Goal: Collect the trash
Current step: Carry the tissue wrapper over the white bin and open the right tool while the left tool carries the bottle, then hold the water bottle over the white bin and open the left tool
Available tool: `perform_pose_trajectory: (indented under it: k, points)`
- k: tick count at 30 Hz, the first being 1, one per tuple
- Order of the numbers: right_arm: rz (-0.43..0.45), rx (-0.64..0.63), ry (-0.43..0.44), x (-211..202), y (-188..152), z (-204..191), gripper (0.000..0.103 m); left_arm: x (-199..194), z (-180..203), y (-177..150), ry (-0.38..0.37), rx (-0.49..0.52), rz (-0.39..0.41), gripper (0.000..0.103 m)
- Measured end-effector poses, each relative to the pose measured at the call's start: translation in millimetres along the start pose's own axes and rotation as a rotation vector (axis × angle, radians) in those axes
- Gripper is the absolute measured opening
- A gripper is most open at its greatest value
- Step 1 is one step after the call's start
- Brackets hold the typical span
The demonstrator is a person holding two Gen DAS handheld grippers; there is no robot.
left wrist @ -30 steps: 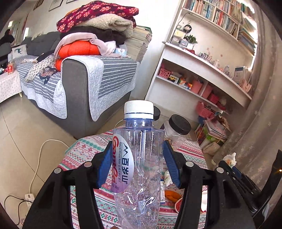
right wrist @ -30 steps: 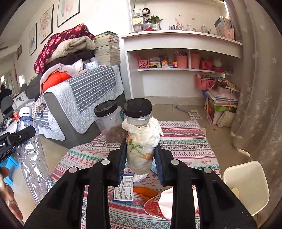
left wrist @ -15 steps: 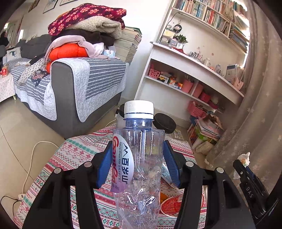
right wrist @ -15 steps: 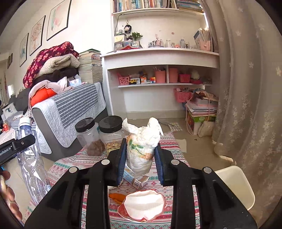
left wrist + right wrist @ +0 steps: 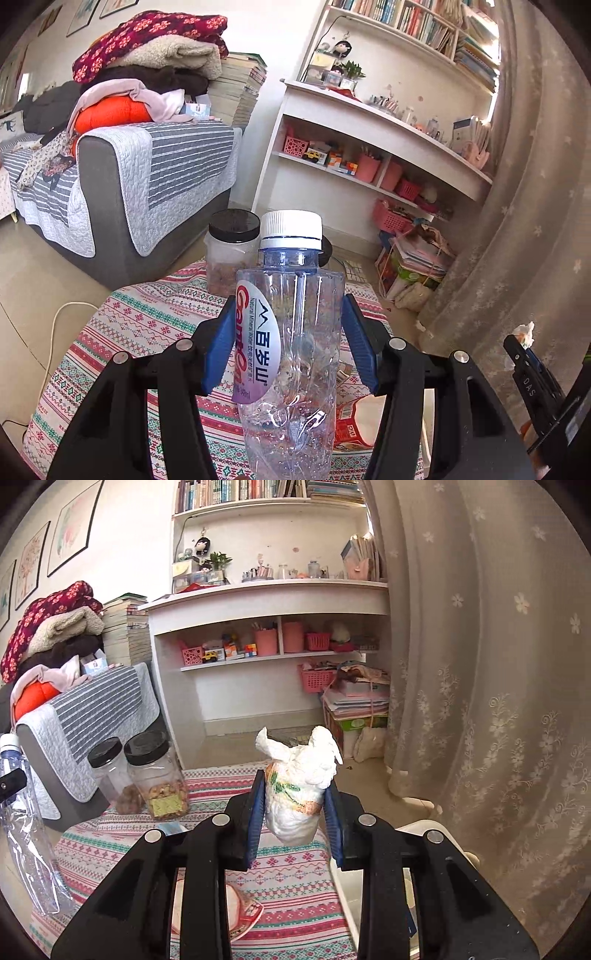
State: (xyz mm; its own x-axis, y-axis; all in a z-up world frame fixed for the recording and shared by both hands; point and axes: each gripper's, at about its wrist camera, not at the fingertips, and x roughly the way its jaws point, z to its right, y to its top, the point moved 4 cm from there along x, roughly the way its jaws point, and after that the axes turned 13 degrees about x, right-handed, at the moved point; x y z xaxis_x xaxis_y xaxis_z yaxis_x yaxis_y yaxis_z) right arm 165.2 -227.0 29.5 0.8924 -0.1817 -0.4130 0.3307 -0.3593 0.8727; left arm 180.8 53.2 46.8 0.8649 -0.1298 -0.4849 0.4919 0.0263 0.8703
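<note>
The left gripper (image 5: 288, 343) is clamping a clear plastic bottle (image 5: 291, 332) between its blue fingers (image 5: 218, 350), the fingers standing about half open around the bottle's crumpled body. The bottle is standing upright above the counter (image 5: 147, 325), its white cap (image 5: 290, 229) on. Its oval label is reading "Ganten" in red letters, with "Natural Mineral Water" in small print and Chinese characters in black beside it.

The right gripper (image 5: 295, 808) is pinching a crumpled wad of white tissue (image 5: 299, 786) with green and orange print; its fingers (image 5: 256, 812) are drawn close together, pressing on both sides of the wad, which is hanging clear above the patterned cloth covering the counter.

On the counter, two clear jars with black lids (image 5: 157, 775) are standing side by side, one bearing a yellow label too small to read. A red-and-white wrapper (image 5: 354, 424) is lying near the counter's front edge; its print is not legible. In the left view, the right gripper's side is showing the letters "DAS".
</note>
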Motion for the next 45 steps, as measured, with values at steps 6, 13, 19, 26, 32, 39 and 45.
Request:
perform_pose_trajectory:
  k: [6, 13, 19, 26, 32, 39, 45]
  points:
    - [-0.005, 0.035, -0.119, 9.7, 3.2, 39.4, 0.029, -3.6, 14.7, 3.9, -0.024, 0.003, 0.011, 0.055]
    - [-0.075, 0.085, -0.322, 39.7, -1.4, 93.9, 0.029, 0.3, 34.9, 3.9, -0.074, -0.001, 0.004, 0.055]
    - [-0.228, 0.146, -0.476, 69.9, -14.5, 142.7, 0.049, 20.0, 78.7, 2.6, -0.146, 0.035, -0.035, 0.055]
    - [-0.223, 0.275, -0.435, 46.7, -9.9, 164.3, 0.084, 62.5, 156.4, 16.4, -0.274, 0.075, -0.11, 0.055]
    - [-0.025, 0.398, -0.434, -10.1, 5.7, 182.0, 0.09, 99.0, 219.8, 20.8, -0.434, 0.098, -0.209, 0.055]
    - [0.125, 0.416, -0.383, -34.5, 17.4, 173.8, 0.09, 135.6, 284.5, 5.7, -0.644, 0.097, -0.367, 0.056]
    - [0.124, 0.414, -0.334, -34.0, 18.5, 160.6, 0.093, 125.6, 293.1, 3.2, -0.728, 0.062, -0.392, 0.08]
